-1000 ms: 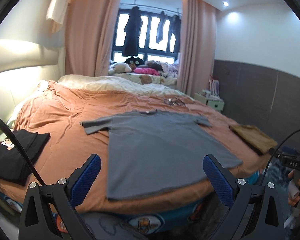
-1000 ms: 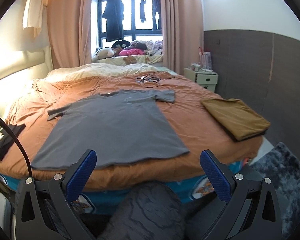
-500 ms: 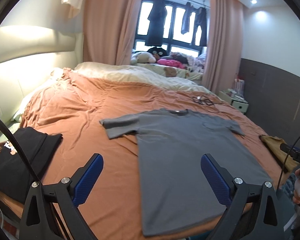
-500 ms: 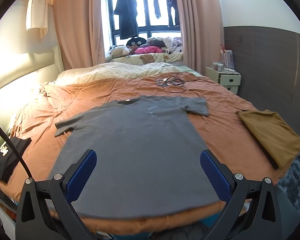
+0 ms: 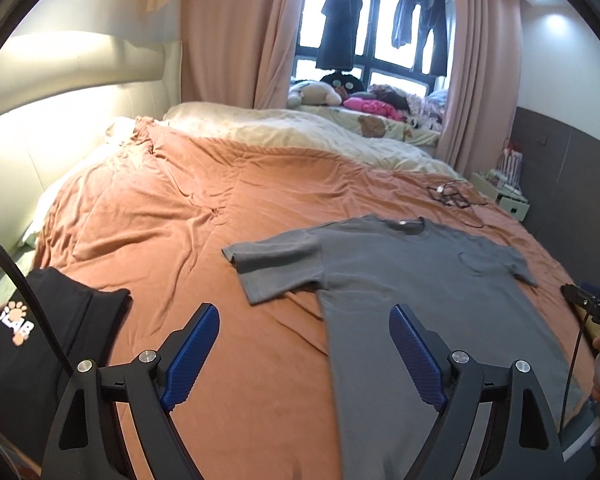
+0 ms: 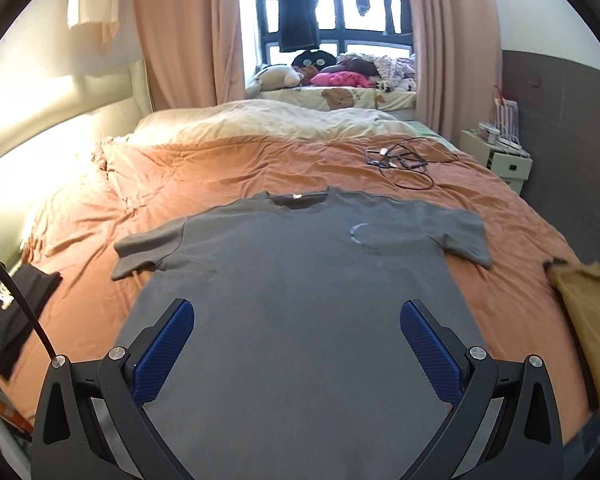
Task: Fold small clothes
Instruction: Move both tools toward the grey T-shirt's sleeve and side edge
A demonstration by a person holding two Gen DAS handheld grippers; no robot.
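Both claws have advanced over the bed (image 5: 188, 216) toward the grey T-shirt (image 6: 300, 280), which lies flat, unfolded. Left claw (image 5: 304, 354), empty, has just been narrowing yet stands open; right claw (image 6: 298, 350) is wide open, empty. Approach step: next, I judge, pinch the sleeves

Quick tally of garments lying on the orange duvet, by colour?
Grey T-shirt, spread flat: 1
Black folded top with paw print: 1
Mustard folded garment: 1
Total: 3
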